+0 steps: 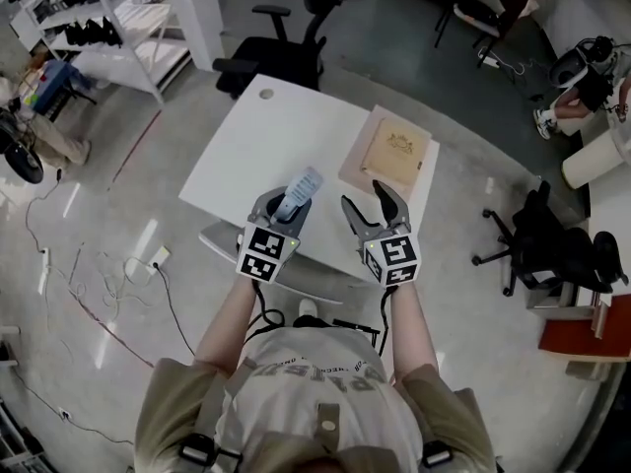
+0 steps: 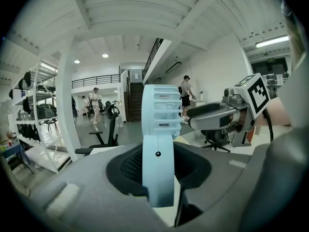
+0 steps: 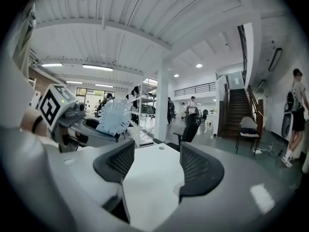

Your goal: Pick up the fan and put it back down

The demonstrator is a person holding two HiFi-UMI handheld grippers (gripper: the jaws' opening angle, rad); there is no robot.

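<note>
Left gripper (image 1: 286, 205) jaws clamped on fan (image 2: 161, 129) handle — long axis upright, over bench (image 1: 266, 136) lower edge, frame centre; right gripper (image 1: 365, 200) jaws apart, empty.

Light: bright, even, from ceiling strip lights (image 3: 96, 67) and downlights (image 2: 105, 55).
Glare: pale streaks on the glossy floor (image 1: 148, 239).
Edges: fisheye bending, black corners.
Focus: sharp, close foreground soft.
</note>
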